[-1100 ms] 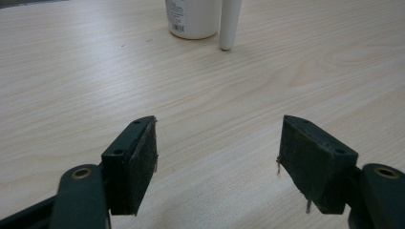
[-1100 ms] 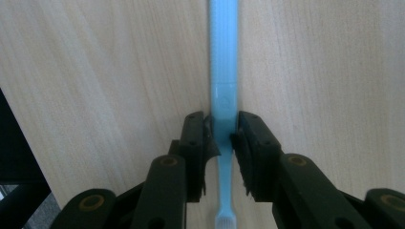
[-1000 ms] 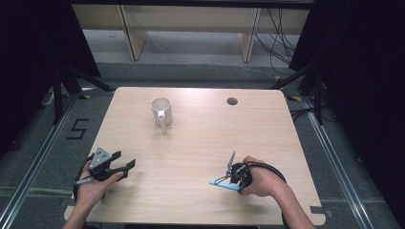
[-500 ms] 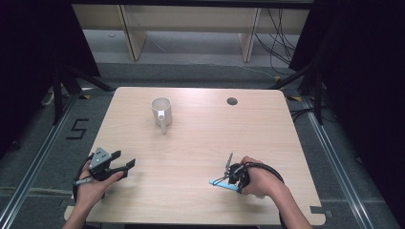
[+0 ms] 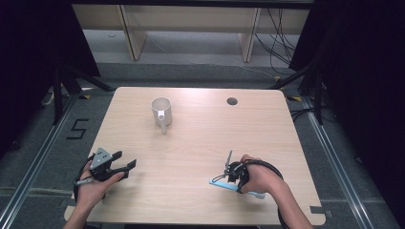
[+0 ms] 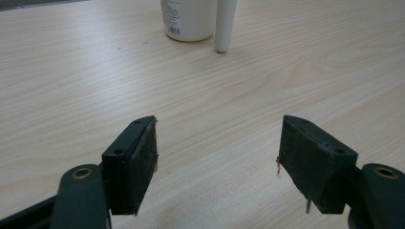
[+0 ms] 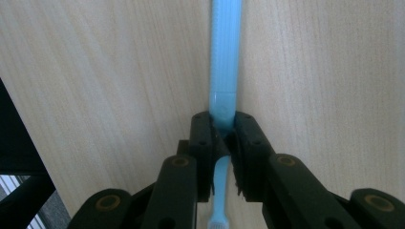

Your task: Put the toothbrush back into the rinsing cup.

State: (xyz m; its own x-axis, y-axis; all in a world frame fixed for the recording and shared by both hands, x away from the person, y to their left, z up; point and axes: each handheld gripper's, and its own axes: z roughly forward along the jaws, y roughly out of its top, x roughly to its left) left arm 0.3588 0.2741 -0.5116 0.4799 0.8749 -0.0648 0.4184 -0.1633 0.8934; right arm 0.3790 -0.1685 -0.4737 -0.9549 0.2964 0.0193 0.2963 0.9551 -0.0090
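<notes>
Right hand-held gripper (image 5: 228, 174) clamps blue toothbrush (image 5: 223, 184) on table (image 5: 200, 143)

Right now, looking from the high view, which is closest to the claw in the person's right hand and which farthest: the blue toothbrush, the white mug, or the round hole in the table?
1. Blue toothbrush: clamped in the right claw, at the table's near right.
2. Round hole: straight beyond it, by the far edge.
3. White mug: far left of centre, a little farther off than the hole.
</notes>
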